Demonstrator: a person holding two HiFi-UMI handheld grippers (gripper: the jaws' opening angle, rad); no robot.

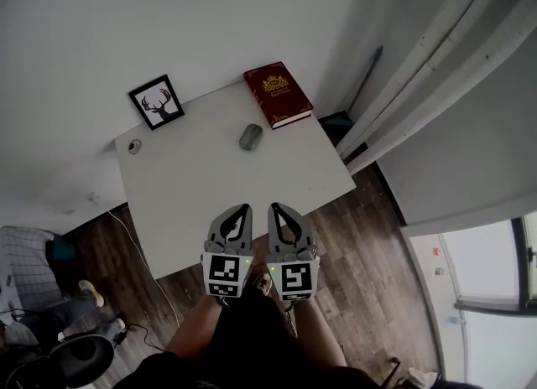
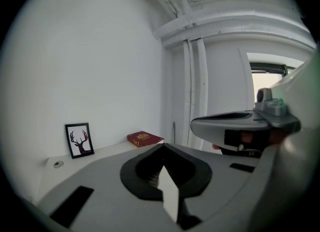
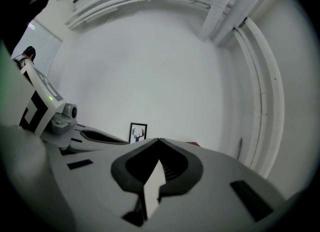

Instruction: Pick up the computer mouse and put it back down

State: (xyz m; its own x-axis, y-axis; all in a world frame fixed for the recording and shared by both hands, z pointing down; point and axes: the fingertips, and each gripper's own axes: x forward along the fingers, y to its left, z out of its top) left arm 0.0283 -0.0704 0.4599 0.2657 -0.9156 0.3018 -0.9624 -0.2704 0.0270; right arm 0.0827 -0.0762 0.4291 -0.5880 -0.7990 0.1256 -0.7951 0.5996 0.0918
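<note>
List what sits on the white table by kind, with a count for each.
Computer mouse: 1
Red book: 1
Framed deer picture: 1
Small round grey item, too small to identify: 1
Total: 4

Grey mouse; red, gold-stamped book; white table; black-framed deer print; dark wood floor

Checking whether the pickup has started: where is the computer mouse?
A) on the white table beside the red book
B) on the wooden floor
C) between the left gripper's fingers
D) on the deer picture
A: the computer mouse lies on the white table beside the red book.
</note>
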